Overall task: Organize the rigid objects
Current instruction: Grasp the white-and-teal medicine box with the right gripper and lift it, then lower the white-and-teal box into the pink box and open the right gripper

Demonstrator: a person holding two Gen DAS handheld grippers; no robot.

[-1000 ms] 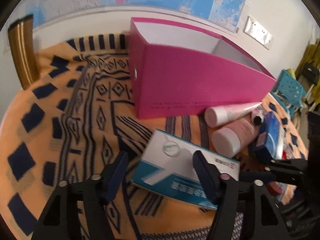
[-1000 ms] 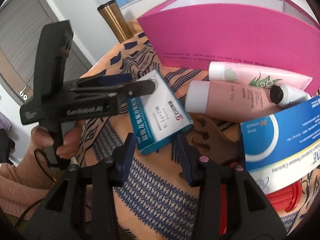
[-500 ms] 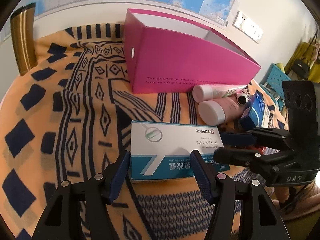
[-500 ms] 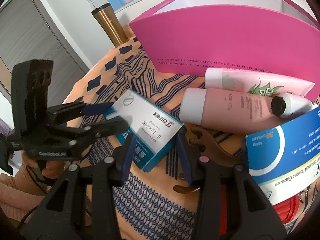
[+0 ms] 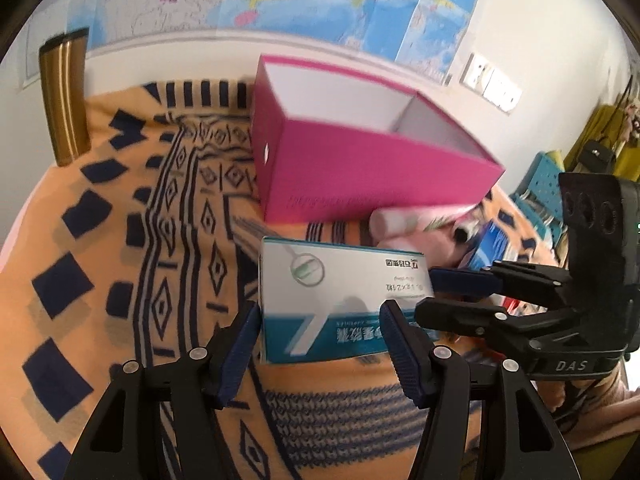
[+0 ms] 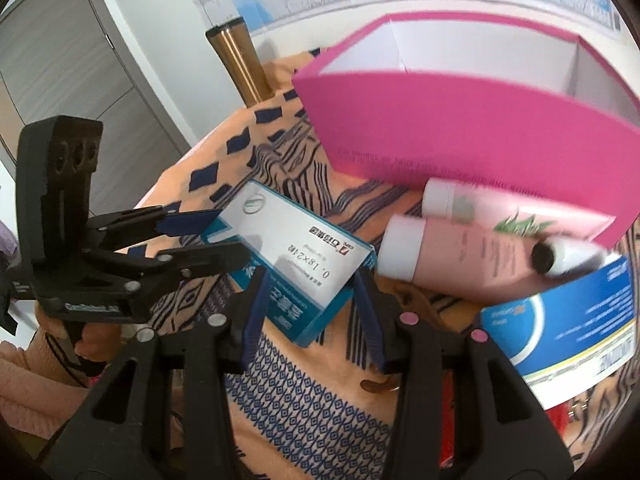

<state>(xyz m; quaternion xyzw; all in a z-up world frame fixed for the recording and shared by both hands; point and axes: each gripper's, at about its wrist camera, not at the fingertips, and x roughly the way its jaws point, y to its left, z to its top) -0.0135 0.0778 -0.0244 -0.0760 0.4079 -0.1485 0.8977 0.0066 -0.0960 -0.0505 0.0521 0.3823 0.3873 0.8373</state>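
Medicine carton, teal and white, sits off the patterned cloth, clamped at both ends: the left gripper pinches its long side and the right gripper bites its near corner, each at a middling width. At twelve o'clock from it in the left view stands the pink box, whose white inside looks empty, though the far end is hidden. Nothing appears stowed yet. Two pink tubes, a small black-capped bottle and a blue-and-white carton lie at three o'clock, waiting.
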